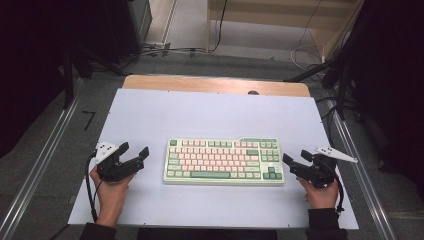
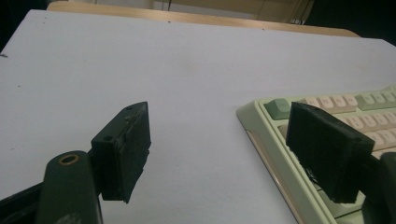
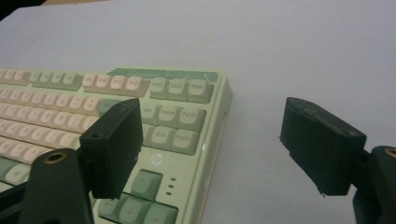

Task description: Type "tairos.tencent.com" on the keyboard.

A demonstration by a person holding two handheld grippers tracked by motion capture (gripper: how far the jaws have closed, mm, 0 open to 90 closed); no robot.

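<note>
Keyboard (image 1: 224, 161) on pale table (image 1: 210, 112); cables behind

The keyboard (image 1: 223, 161) is the one obstacle on the white mat (image 1: 210, 112), lying between both grippers. Behind it, and at both its sides, the mat is free for passing.

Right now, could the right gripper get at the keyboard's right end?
Probably yes: the right gripper sits open just beside the keyboard, with bare table around and nothing between them.
</note>
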